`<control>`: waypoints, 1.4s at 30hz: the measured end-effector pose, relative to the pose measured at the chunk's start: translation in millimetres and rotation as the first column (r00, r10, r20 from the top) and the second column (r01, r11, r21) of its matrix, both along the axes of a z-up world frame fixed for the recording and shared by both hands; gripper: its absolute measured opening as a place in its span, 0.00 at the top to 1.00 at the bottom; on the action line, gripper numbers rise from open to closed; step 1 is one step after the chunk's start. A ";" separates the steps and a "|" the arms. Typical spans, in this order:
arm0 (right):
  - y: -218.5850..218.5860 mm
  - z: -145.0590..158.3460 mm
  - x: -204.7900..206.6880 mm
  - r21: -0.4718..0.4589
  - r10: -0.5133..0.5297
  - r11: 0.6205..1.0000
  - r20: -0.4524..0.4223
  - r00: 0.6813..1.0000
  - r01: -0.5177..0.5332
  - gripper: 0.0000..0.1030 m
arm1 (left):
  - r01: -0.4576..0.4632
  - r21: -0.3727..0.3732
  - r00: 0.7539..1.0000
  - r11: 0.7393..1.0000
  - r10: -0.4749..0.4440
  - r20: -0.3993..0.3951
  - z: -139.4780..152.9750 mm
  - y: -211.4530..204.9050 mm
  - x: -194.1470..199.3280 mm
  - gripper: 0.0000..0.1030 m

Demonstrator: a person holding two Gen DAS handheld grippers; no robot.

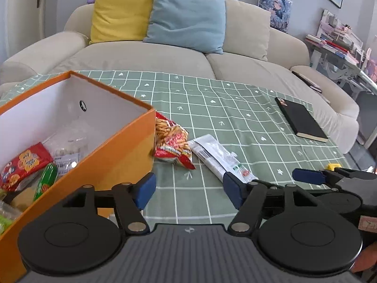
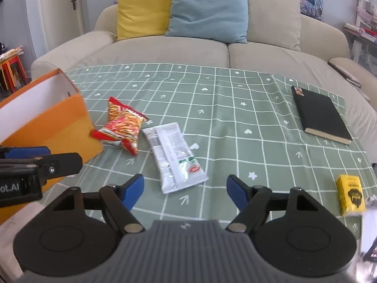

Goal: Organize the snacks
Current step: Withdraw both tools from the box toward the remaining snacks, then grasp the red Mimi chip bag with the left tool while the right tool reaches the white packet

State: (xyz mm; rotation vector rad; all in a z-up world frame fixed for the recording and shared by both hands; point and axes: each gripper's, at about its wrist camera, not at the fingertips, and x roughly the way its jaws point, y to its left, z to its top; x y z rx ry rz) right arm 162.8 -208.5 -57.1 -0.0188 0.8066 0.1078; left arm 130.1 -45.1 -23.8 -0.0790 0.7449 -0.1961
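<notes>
— What snacks do I have to sort?

— An orange box (image 1: 122, 155) with white inner walls stands open on the bench's left side. It holds a red packet (image 1: 22, 165), a green packet (image 1: 46, 181) and a clear bag (image 1: 70, 146).

— And outside it?

— A red bag of stick snacks (image 2: 122, 126) lies crumpled, touching the box's near corner. Just beside it, a white flat packet (image 2: 174, 156) lies back-side up. A small yellow pack (image 2: 350, 194) sits well apart on my right.

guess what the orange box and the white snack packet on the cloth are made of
Orange box: looks like rigid paperboard, matte orange outside, white inside, with crisp straight edges.
White snack packet: probably thin plastic film, glossy, with wrinkles, glare and crimped ends.
</notes>
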 end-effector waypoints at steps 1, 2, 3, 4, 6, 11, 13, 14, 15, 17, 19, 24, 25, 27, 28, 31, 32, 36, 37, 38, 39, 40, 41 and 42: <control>-1.1 -1.1 2.6 0.002 0.002 1.000 -0.005 1.000 -0.002 0.27 | -0.003 0.003 1.000 1.000 0.003 0.003 -0.9 -2.0 2.8 0.25; -1.5 -2.6 5.6 0.002 0.006 1.000 -0.012 1.000 -0.006 0.27 | -0.006 0.004 1.000 1.000 0.006 0.003 -2.0 -3.4 7.1 0.25; -1.4 -4.2 7.9 0.001 0.012 1.000 -0.019 1.000 -0.012 0.27 | -0.012 0.003 1.000 1.000 0.012 0.001 -3.0 -4.6 10.9 0.25; -0.8 -6.1 10.1 -0.003 0.023 1.000 -0.027 0.999 -0.023 0.27 | -0.023 0.001 1.000 1.000 0.023 -0.002 -4.5 -5.8 15.0 0.25; 1.5 -10.0 13.5 -0.017 0.044 0.999 -0.035 0.998 -0.045 0.27 | -0.050 -0.002 0.999 0.999 0.050 0.004 -8.0 -7.2 21.7 0.25; 6.4 -21.4 26.7 -0.038 0.081 0.996 -0.065 0.995 -0.084 0.28 | -0.096 0.098 0.993 0.991 0.089 0.078 -19.4 -22.3 33.0 0.27; 7.0 -24.9 33.2 -0.040 0.084 0.995 -0.073 0.994 -0.087 0.28 | -0.073 0.145 0.992 0.987 0.058 0.109 -22.9 -29.5 35.2 0.27; 7.2 -26.8 36.8 -0.038 0.086 0.995 -0.076 0.993 -0.089 0.28 | -0.058 0.173 0.992 0.983 0.037 0.122 -24.1 -33.5 36.5 0.27; 7.2 -28.5 39.4 -0.039 0.086 0.995 -0.077 0.993 -0.089 0.28 | -0.045 0.195 0.991 0.980 0.019 0.133 -24.8 -36.8 37.7 0.27; 7.3 -30.8 43.6 -0.040 0.088 0.995 -0.079 0.993 -0.091 0.28 | -0.023 0.226 0.989 0.974 -0.010 0.145 -25.7 -42.6 41.3 0.27; 6.3 -32.6 46.9 -0.038 0.087 0.995 -0.075 0.993 -0.091 0.28 | 0.000 0.261 0.992 0.965 -0.033 0.123 -27.6 -49.3 48.4 0.29; 3.2 -38.5 55.4 -0.015 0.080 0.997 -0.083 0.993 -0.082 0.28 | -0.020 0.298 0.998 0.954 0.000 0.067 -31.8 -56.9 66.6 0.34; 3.2 -40.1 56.9 -0.010 0.082 0.997 -0.086 0.993 -0.083 0.28 | -0.036 0.307 0.998 0.951 0.019 0.058 -32.7 -58.5 70.7 0.33; 3.5 -43.5 59.8 -0.006 0.086 0.996 -0.090 0.992 -0.087 0.28 | -0.039 0.323 0.999 0.946 0.033 0.024 -36.5 -63.0 78.1 0.31; 4.2 -45.8 61.2 -0.010 0.088 0.996 -0.093 0.992 -0.089 0.28 | -0.035 0.332 0.999 0.943 0.037 0.000 -39.2 -65.4 82.3 0.30; 4.6 -51.7 63.9 -0.022 0.079 0.996 -0.106 0.991 -0.082 0.28 | -0.042 0.369 0.998 0.928 0.056 -0.027 -49.5 -70.9 89.6 0.30; 3.2 -52.6 64.3 -0.011 0.075 0.997 -0.108 0.991 -0.076 0.28 | -0.044 0.376 0.998 0.925 0.058 -0.027 -51.9 -70.6 89.9 0.32; 1.2 -52.8 63.6 0.002 0.076 0.997 -0.117 0.990 -0.076 0.38 | -0.038 0.378 0.998 0.925 0.057 -0.038 -58.5 -66.8 89.4 0.46; 1.5 -52.8 63.5 0.007 0.078 0.997 -0.121 0.990 -0.078 0.38 | -0.036 0.374 0.998 0.927 0.055 -0.042 -59.2 -65.5 90.9 0.55; 1.9 -52.5 63.6 0.007 0.073 0.997 -0.125 0.989 -0.073 0.38 | -0.031 0.373 0.997 0.927 0.054 -0.049 -60.3 -63.7 91.5 0.61; 2.7 -52.4 63.1 0.005 0.070 0.998 -0.128 0.989 -0.070 0.40 | -0.024 0.370 0.997 0.929 0.050 -0.059 -60.7 -62.3 92.4 0.66; 3.2 -52.1 62.9 0.000 0.065 0.998 -0.131 0.989 -0.066 0.41 | -0.021 0.371 0.997 0.929 0.049 -0.067 -61.3 -60.8 93.7 0.73; 2.6 -52.1 62.5 -0.003 0.060 0.998 -0.133 0.989 -0.060 0.41 | -0.013 0.363 0.996 0.932 0.043 -0.075 -61.4 -58.7 93.7 0.74; 2.1 -51.6 62.1 -0.005 0.051 0.999 -0.135 0.989 -0.053 0.42 | -0.007 0.352 0.996 0.936 0.036 -0.078 -60.7 -55.8 92.1 0.75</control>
